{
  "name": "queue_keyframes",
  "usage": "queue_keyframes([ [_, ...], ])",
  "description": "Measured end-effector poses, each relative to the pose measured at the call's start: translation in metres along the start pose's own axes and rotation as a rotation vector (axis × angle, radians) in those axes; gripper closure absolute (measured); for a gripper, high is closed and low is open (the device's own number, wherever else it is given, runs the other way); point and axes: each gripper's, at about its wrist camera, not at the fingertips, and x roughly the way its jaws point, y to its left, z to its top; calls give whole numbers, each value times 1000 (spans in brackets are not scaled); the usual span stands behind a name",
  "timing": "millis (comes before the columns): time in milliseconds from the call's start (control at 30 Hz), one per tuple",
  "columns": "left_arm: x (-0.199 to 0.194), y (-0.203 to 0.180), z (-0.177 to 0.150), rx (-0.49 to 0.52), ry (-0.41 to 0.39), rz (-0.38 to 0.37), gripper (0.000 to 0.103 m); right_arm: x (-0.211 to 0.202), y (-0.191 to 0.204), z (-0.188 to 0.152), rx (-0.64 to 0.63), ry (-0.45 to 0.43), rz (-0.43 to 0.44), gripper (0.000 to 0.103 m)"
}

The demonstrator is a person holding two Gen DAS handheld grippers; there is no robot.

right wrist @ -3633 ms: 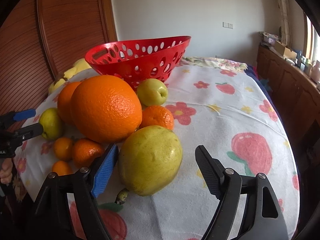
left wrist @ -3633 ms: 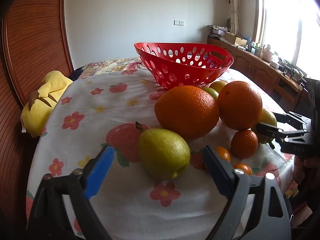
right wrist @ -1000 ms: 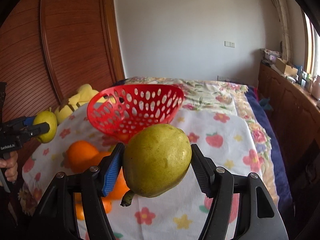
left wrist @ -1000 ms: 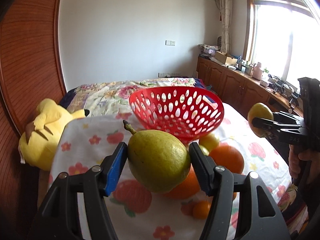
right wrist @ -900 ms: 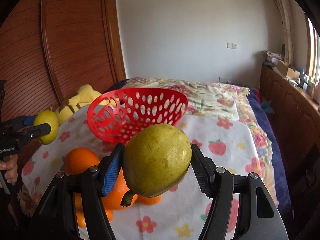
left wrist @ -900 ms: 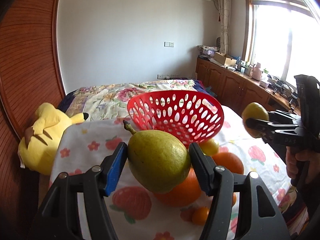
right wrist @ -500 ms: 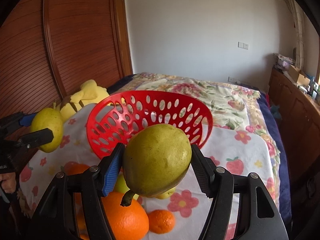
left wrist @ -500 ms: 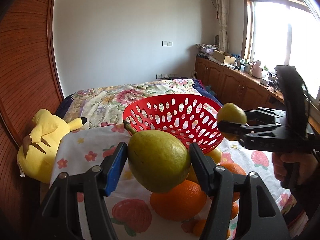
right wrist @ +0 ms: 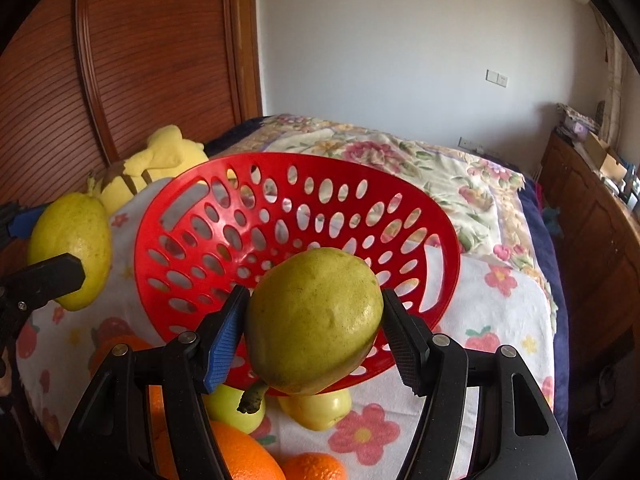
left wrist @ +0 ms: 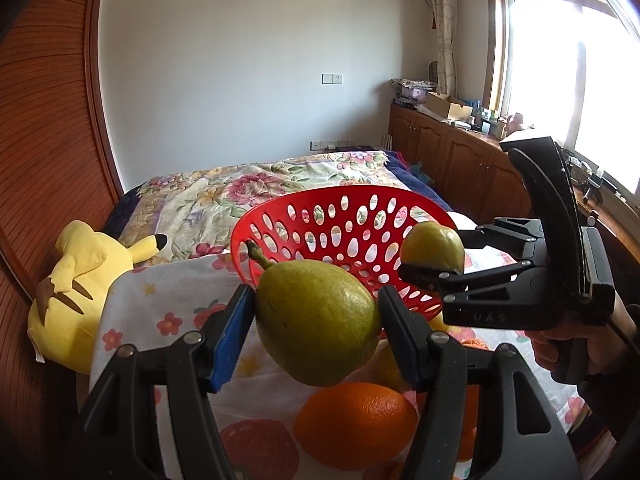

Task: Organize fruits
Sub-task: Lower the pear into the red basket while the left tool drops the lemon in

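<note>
My left gripper (left wrist: 316,328) is shut on a green pear (left wrist: 316,320), stem up-left, held in the air just short of the near rim of the red perforated basket (left wrist: 344,232). My right gripper (right wrist: 312,328) is shut on a second green pear (right wrist: 314,320), stem down, held over the near rim of the same basket (right wrist: 280,232). Each gripper shows in the other's view: the right one with its pear (left wrist: 432,246), the left one with its pear (right wrist: 72,252). The basket is empty.
Oranges (left wrist: 356,424) (right wrist: 240,456), small tangerines (right wrist: 312,466) and yellow-green apples (right wrist: 316,408) lie on the flowered cloth (right wrist: 500,320) in front of the basket. A yellow plush toy (left wrist: 76,280) lies at the left by the wooden headboard (left wrist: 40,120).
Both grippers closed on their pears, lifted them off the cloth and carried them toward the basket. In the last half second both moved closer to its rim.
</note>
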Motion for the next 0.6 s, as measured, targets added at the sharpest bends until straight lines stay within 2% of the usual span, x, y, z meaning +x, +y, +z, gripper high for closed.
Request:
queue_keyframes([
  [133, 6, -4, 1, 4, 6, 3, 40, 2, 0, -1, 7, 4, 2, 35],
  [433, 12, -8, 4, 15, 9, 8, 40, -18, -3, 5, 32, -67, 17, 35],
  [600, 22, -16, 6, 27, 20, 5, 40, -38, -10, -2, 61, -108, 36, 35],
])
